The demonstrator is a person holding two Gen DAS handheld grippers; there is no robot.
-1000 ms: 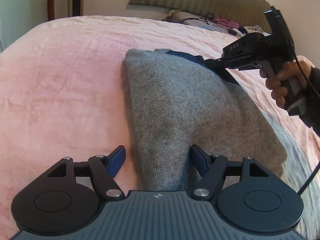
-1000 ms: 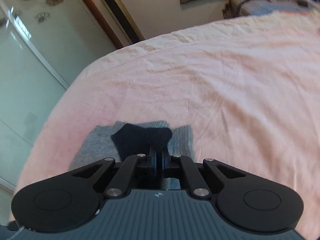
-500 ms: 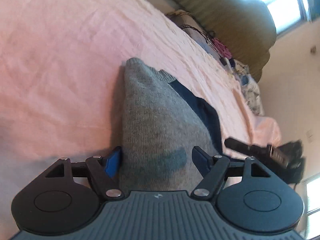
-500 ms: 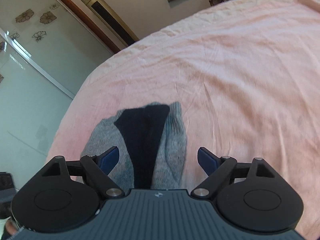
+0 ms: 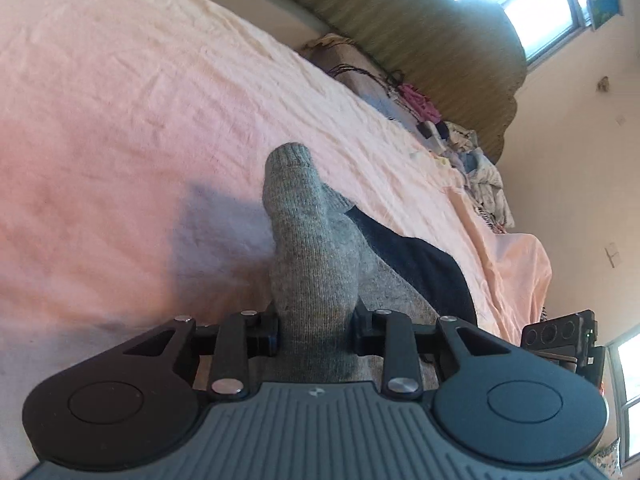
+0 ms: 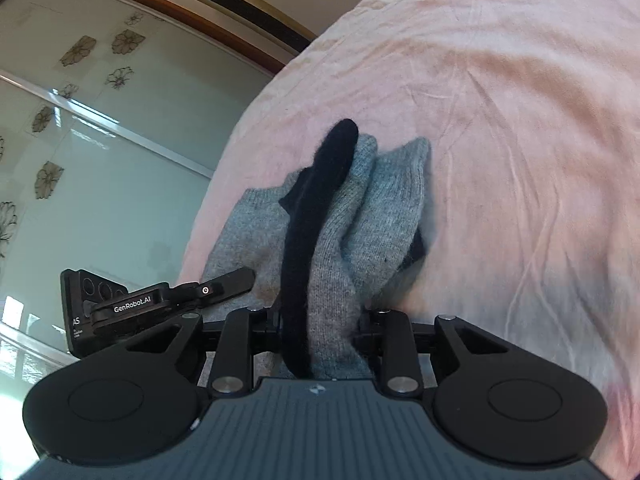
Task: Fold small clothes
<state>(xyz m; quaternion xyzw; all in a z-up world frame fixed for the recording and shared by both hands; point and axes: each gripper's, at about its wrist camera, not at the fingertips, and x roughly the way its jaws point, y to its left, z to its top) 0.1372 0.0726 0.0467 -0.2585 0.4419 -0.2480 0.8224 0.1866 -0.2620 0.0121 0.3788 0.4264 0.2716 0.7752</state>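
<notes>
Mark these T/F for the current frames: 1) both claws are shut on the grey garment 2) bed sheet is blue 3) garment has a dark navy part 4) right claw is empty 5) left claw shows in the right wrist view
1) True. The left claw and the right claw each pinch a bunched fold of the grey garment.
2) False. The bed sheet is pink.
3) True. A dark navy part runs along the grey knit.
4) False. It is shut on grey and navy fabric.
5) True. It enters from the left edge there.
</notes>
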